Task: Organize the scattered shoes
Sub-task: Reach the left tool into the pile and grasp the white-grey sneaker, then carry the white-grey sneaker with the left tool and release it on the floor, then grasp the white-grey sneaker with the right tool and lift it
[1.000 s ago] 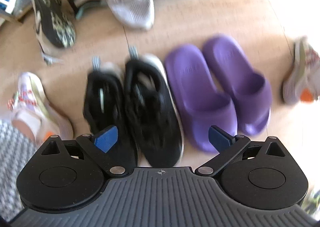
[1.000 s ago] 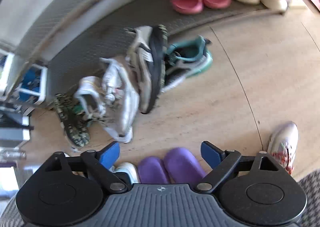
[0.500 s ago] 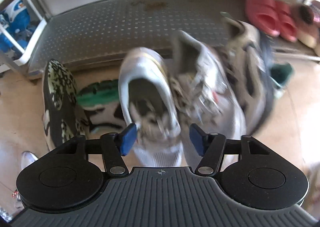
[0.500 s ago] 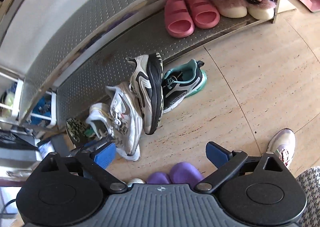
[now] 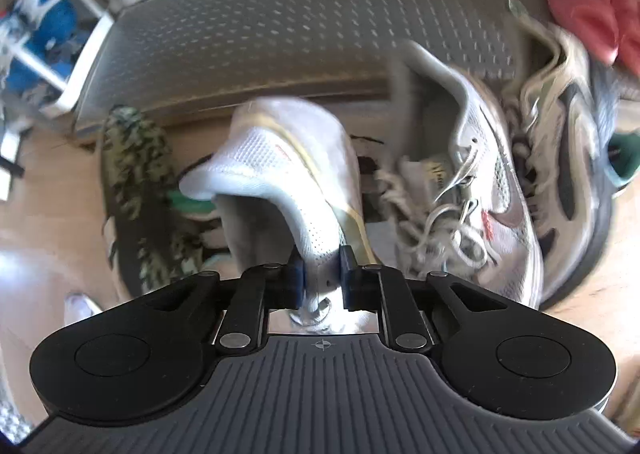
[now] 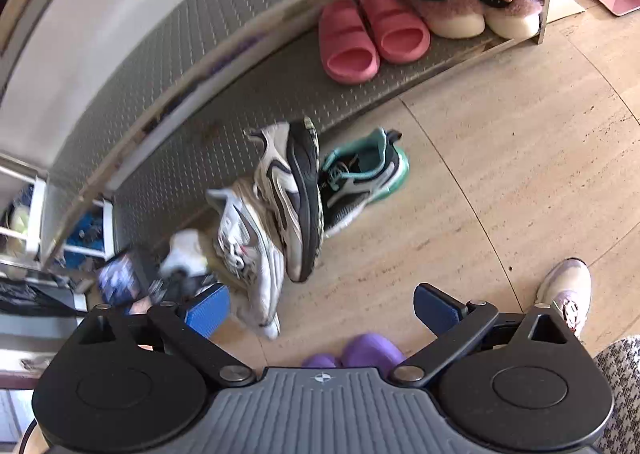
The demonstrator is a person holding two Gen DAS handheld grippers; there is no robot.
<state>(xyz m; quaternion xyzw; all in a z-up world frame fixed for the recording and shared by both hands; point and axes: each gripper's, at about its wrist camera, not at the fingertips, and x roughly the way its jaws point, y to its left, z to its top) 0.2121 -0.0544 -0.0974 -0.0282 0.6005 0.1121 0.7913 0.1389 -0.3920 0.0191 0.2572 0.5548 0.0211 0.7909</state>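
Gripping the heel collar of a white mesh sneaker point(image 5: 280, 158) before the metal shoe rack point(image 5: 280, 22), the left gripper point(image 5: 322, 274) is clamped; no lettering is legible. Right gripper point(image 6: 322, 310) hovers spread above the floor.

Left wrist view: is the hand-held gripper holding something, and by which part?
Yes. The left hand-held gripper is shut on the white sneaker, pinching the rim of its opening near the heel.
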